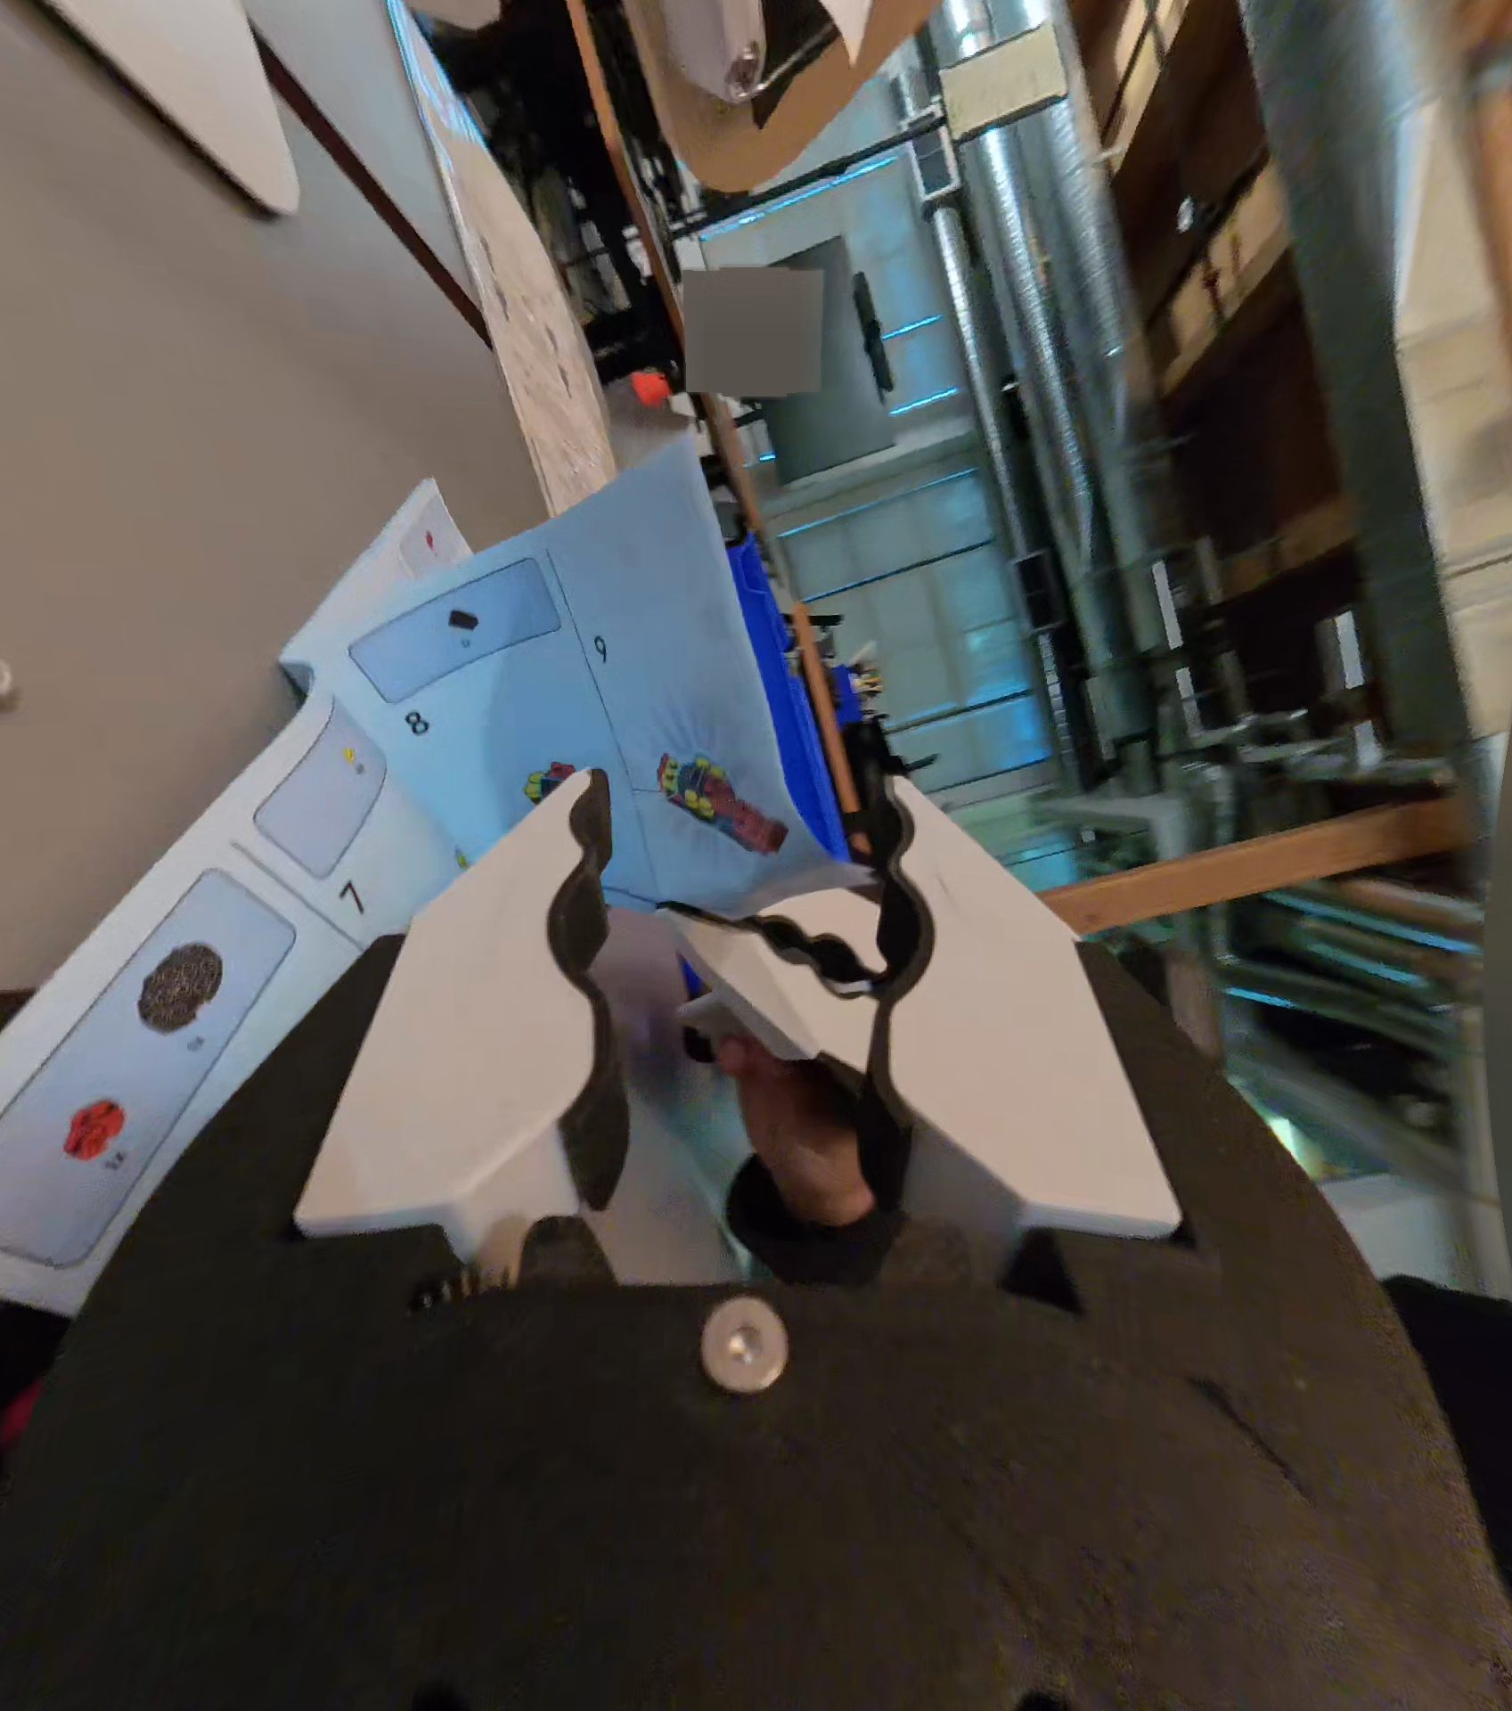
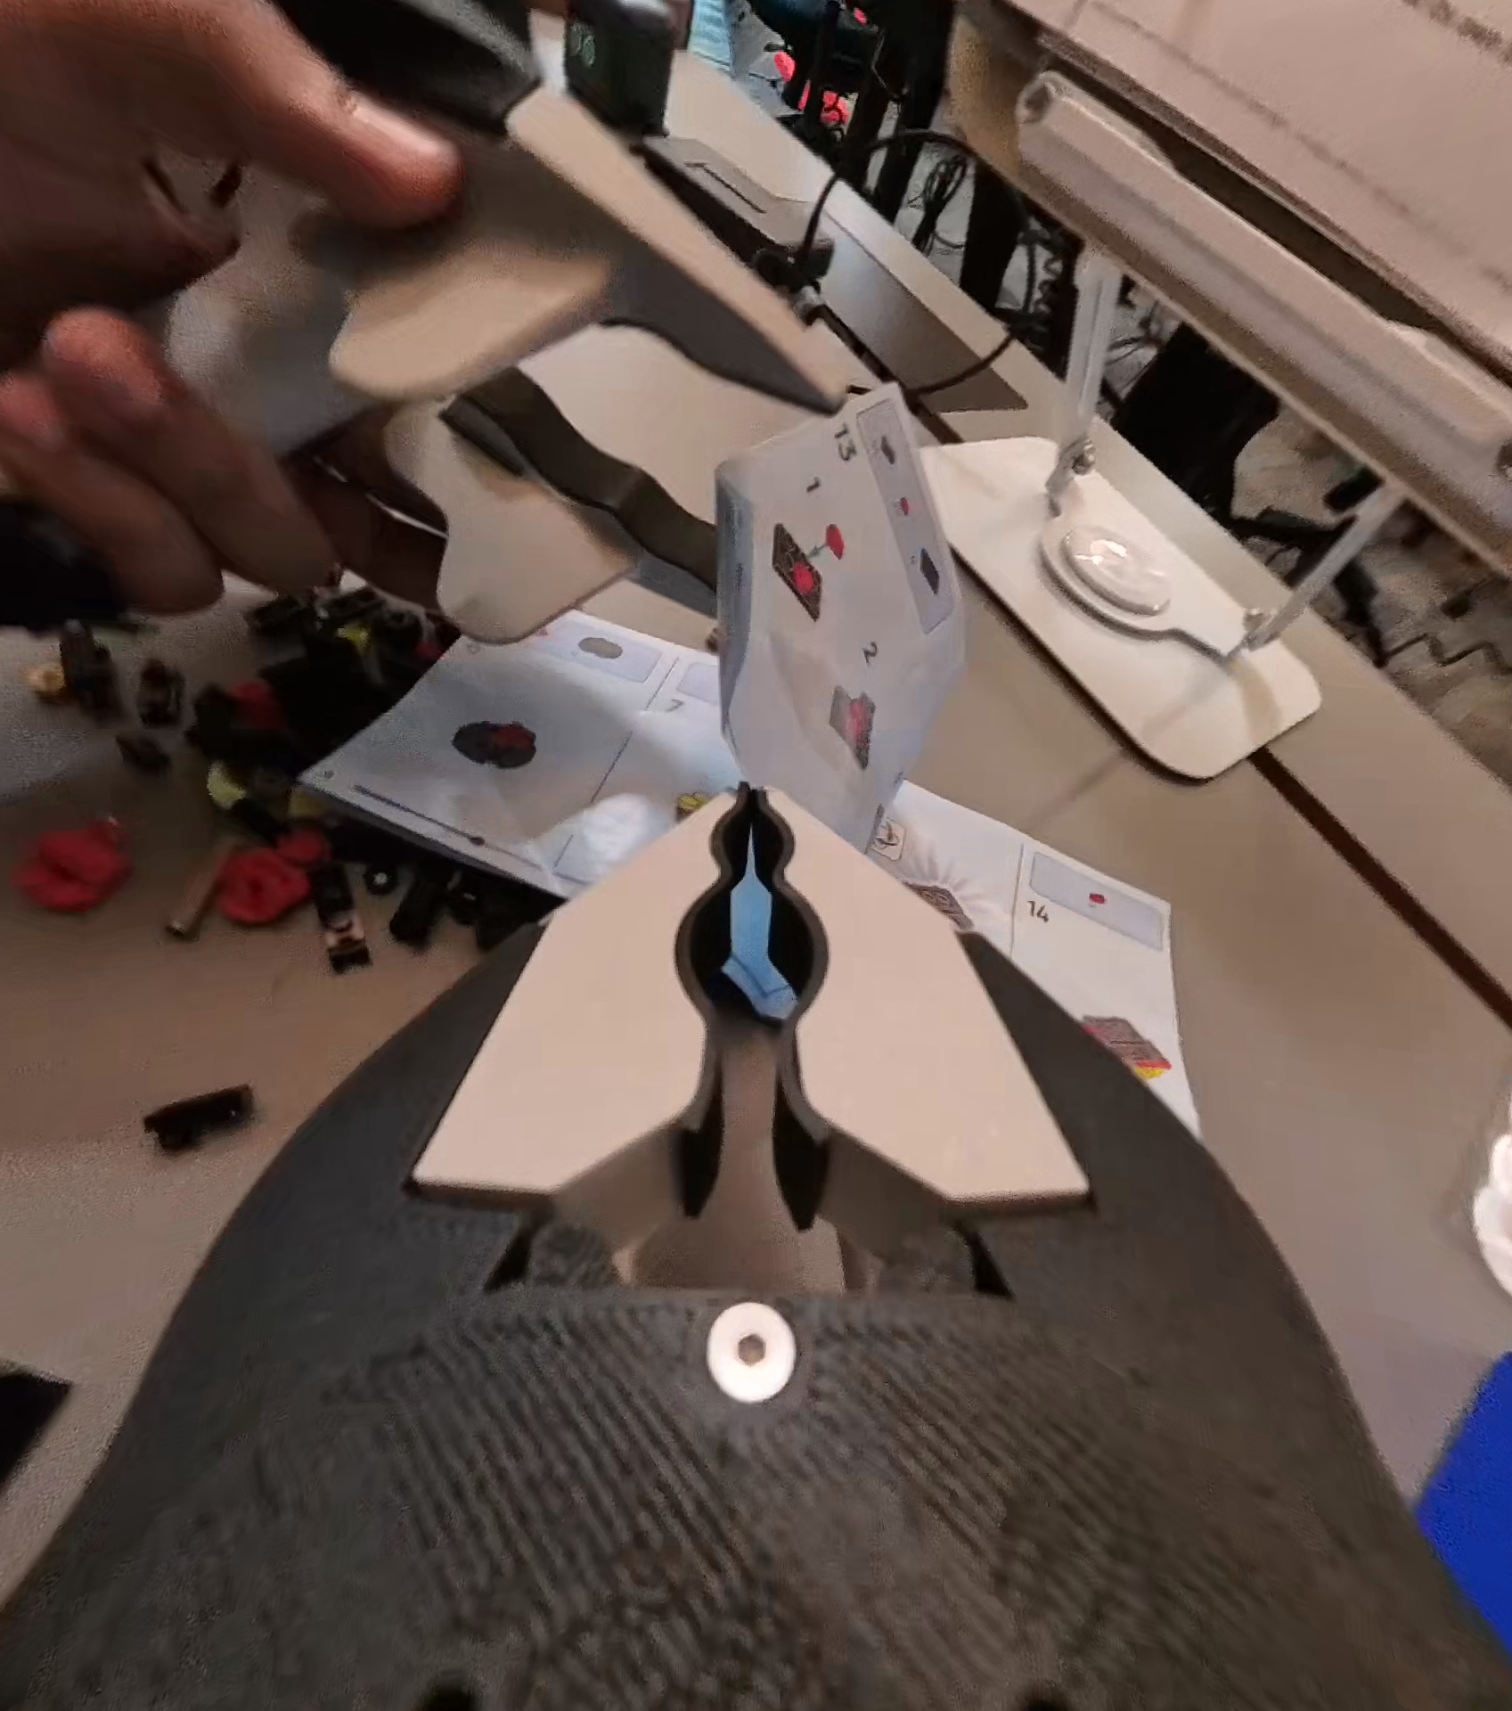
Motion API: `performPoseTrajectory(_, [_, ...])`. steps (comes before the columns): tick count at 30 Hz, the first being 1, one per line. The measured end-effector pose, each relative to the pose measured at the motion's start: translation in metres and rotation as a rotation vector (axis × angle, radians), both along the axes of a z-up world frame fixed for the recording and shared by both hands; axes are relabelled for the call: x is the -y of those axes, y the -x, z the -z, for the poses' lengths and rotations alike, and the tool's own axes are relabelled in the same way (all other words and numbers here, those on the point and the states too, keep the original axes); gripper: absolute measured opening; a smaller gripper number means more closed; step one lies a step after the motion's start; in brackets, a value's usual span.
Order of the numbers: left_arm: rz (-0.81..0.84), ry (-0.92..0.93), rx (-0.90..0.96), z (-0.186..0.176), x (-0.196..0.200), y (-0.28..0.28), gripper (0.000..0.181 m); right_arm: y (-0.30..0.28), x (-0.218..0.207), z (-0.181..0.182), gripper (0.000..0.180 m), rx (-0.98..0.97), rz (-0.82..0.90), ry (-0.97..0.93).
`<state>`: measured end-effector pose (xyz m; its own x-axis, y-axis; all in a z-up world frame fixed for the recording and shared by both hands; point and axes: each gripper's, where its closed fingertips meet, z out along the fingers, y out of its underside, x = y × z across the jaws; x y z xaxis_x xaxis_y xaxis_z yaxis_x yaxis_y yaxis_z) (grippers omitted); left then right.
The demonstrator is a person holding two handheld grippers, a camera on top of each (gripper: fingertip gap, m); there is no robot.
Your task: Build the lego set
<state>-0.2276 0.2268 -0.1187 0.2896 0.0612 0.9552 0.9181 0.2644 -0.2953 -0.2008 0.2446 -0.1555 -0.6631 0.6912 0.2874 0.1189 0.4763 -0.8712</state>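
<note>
Right tongs (image 2: 750, 796): clamped on a lifted page (image 2: 835, 630) of the instruction booklet (image 2: 1094, 935).
Left tongs (image 1: 738, 796): held apart.
Counter (image 2: 1289, 972): strewn with loose bricks (image 2: 270, 833).

Hand (image 2: 113, 305) motion-blurred; loose bricks (image 2: 270, 787) too smeared to identify.

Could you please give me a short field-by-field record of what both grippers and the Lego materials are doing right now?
left gripper: open, holding nothing, raised near the lifted page
right gripper: shut on the lifted page's lower edge
lifted page: curled upward, off the table
instruction booklet: open, lying flat on the table
loose Lego pieces: black, red and yellow, scattered left of the booklet
assembly: no built model clearly visible
</note>
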Motion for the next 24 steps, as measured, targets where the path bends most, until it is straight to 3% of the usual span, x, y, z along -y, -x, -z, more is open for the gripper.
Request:
performPoseTrajectory(2, [0.0,-0.055,0.067,0.003,0.007,0.001,0.063,-0.004,0.004,0.003,0.0,-0.053,-0.028,-0.08])
performPoseTrajectory(3, [-0.001,-0.06,0.087,0.007,0.009,0.001,0.057,-0.006,0.005,0.005,0.0,-0.082,-0.031,-0.12])
performPoseTrajectory(5, [-0.023,-0.025,0.103,0.017,0.015,0.003,0.026,-0.007,0.005,0.008,0.0,-0.116,-0.034,-0.176])
performPoseTrajectory(8, [-0.029,0.016,0.061,0.018,0.019,0.002,0.0,-0.009,0.007,0.01,0.0,-0.126,-0.039,-0.183])
performPoseTrajectory(12, [-0.013,0.079,0.003,0.02,0.02,0.001,0.0,-0.01,0.005,0.01,0.003,-0.121,-0.032,-0.174])
performPoseTrajectory(16, [-0.018,0.106,-0.026,0.026,0.022,0.003,0.0,-0.013,0.007,0.0,0.03,-0.095,-0.046,-0.047])
performPoseTrajectory(20, [0.0,0.11,-0.058,0.022,0.017,0.0,0.0,-0.018,0.02,-0.015,0.031,-0.069,-0.09,0.08])
performPoseTrajectory(24, [0.017,0.121,-0.088,0.02,0.012,-0.004,0.0,-0.022,0.035,-0.018,0.026,-0.107,-0.12,0.042])
